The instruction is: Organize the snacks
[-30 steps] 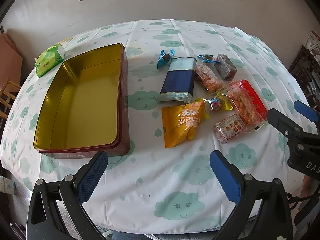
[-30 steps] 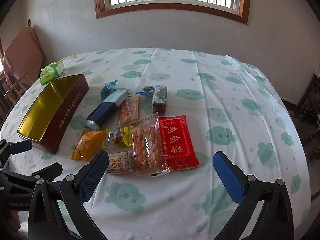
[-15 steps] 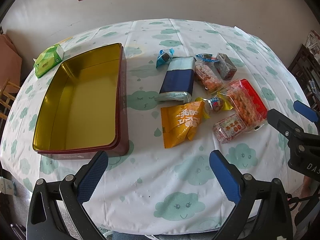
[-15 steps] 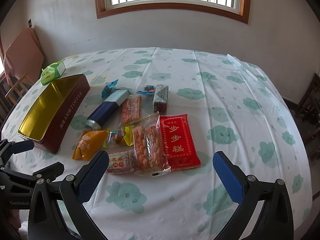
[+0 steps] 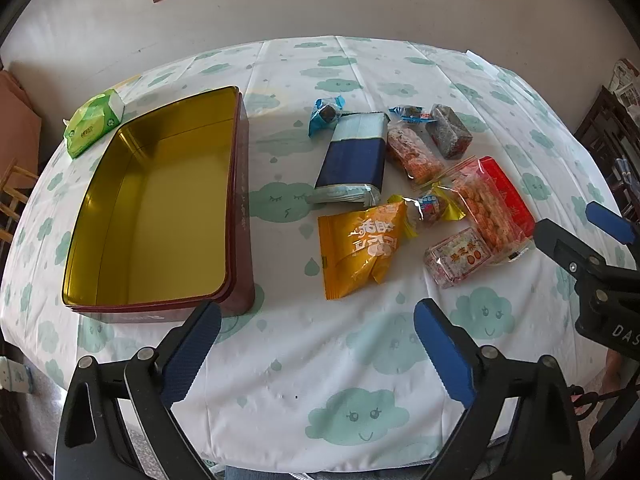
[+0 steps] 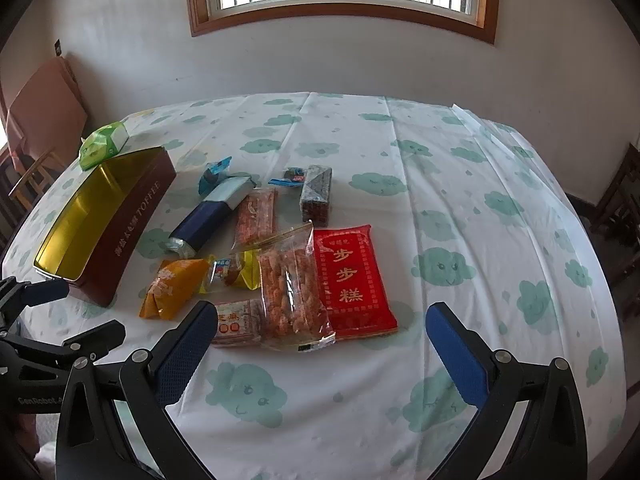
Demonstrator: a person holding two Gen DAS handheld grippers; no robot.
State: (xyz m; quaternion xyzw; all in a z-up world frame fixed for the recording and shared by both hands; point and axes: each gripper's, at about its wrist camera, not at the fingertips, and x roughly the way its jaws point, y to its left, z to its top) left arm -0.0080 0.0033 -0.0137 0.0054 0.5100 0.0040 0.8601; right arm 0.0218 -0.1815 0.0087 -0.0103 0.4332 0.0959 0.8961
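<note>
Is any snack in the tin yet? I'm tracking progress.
No, the tin shows only its bare gold floor; snacks like the orange packet lie on the tablecloth.

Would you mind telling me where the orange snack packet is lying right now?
In the left wrist view, the orange snack packet lies flat on the tablecloth near the middle, between the open gold-lined tin to its left and the small clear-wrapped cake to its right.

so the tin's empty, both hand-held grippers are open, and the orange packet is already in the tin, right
Not quite: the orange packet still lies on the table, right of the tin, as the left wrist view shows. The tin is empty, and the left hand-held gripper and right one are open.
</note>
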